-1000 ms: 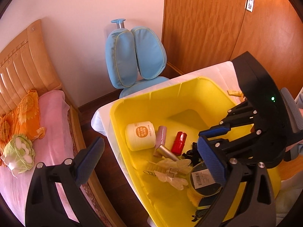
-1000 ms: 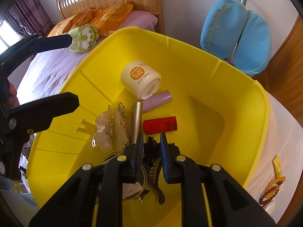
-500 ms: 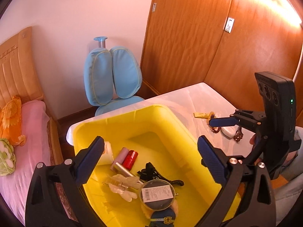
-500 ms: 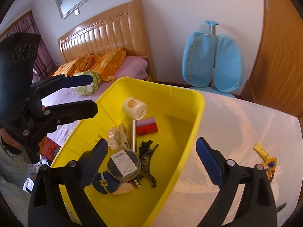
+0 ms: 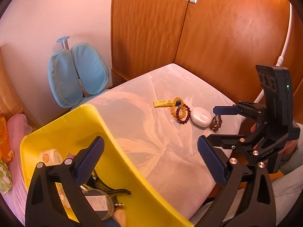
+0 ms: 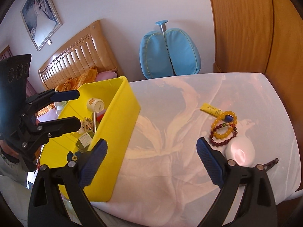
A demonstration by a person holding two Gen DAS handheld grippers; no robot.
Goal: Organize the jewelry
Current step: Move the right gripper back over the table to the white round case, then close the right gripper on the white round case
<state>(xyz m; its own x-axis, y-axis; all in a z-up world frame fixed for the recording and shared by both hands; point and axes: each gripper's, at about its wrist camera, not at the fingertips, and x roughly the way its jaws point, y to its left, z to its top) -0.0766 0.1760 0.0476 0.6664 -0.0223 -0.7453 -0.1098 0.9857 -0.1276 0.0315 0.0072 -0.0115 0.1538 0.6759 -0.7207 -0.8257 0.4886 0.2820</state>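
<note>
Contents of the yellow plastic bin (image 6: 121, 124) sit half hidden behind its wall; left tool (image 5: 149, 162) and right tool (image 6: 151, 157) both gape empty, the right having just spread wide.

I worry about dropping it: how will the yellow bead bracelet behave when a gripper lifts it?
The yellow bracelet is strung from round, glossy beads, so it will probably sag limply and could slip between pads. It overlaps the dark red bracelet and lies over the yellow tube, so either may be dragged along.
</note>
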